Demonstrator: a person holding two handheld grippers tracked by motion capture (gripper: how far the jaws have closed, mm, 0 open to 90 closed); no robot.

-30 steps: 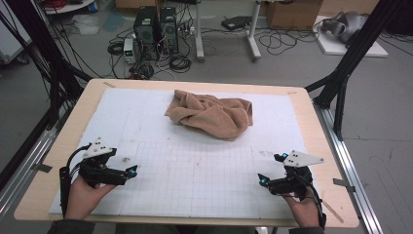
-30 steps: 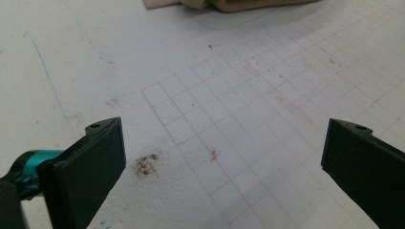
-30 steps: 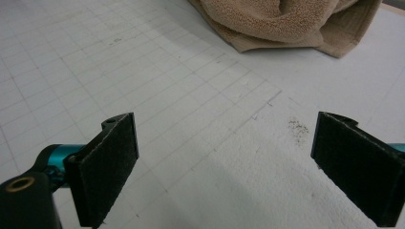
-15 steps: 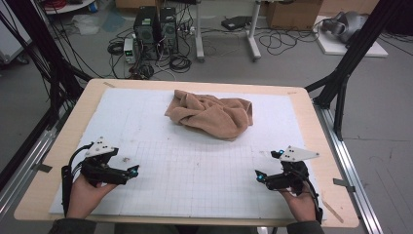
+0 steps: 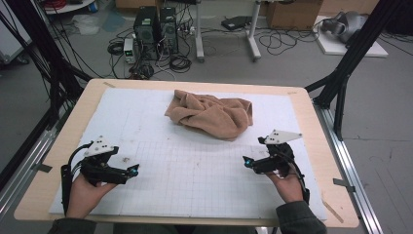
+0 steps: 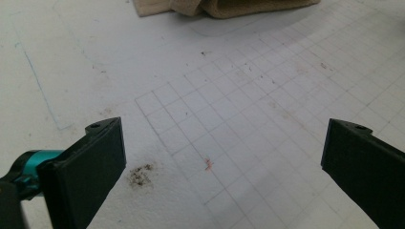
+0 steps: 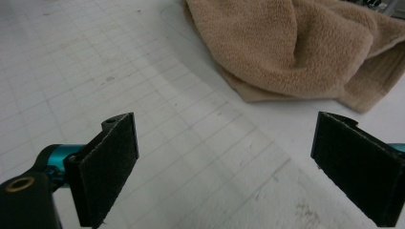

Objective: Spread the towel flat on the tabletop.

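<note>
Two grippers are held low over the near half of the white gridded mat (image 5: 195, 170), both with jaws spread wide and nothing between them. The left gripper (image 5: 131, 171) is well apart from the work; the right gripper (image 5: 246, 161) is near it. A tan towel (image 5: 212, 114) lies crumpled in a loose heap at the far middle of the mat, with folds overlapping and its edges partly tucked under.

The step in hand is judged to be the approach to the towel. In the right gripper view, the towel (image 7: 296, 52) is seen ahead, with a ribbed hem lying on the mat at its near right corner. That hem should be taken as the first grasp point, since a single layer is likely to be caught there. The lower jaw should be slid flat along the mat beneath the hem before closing. In the left gripper view, the towel (image 6: 219, 7) is far off; a second free corner should be sought before any lift is made.
</note>
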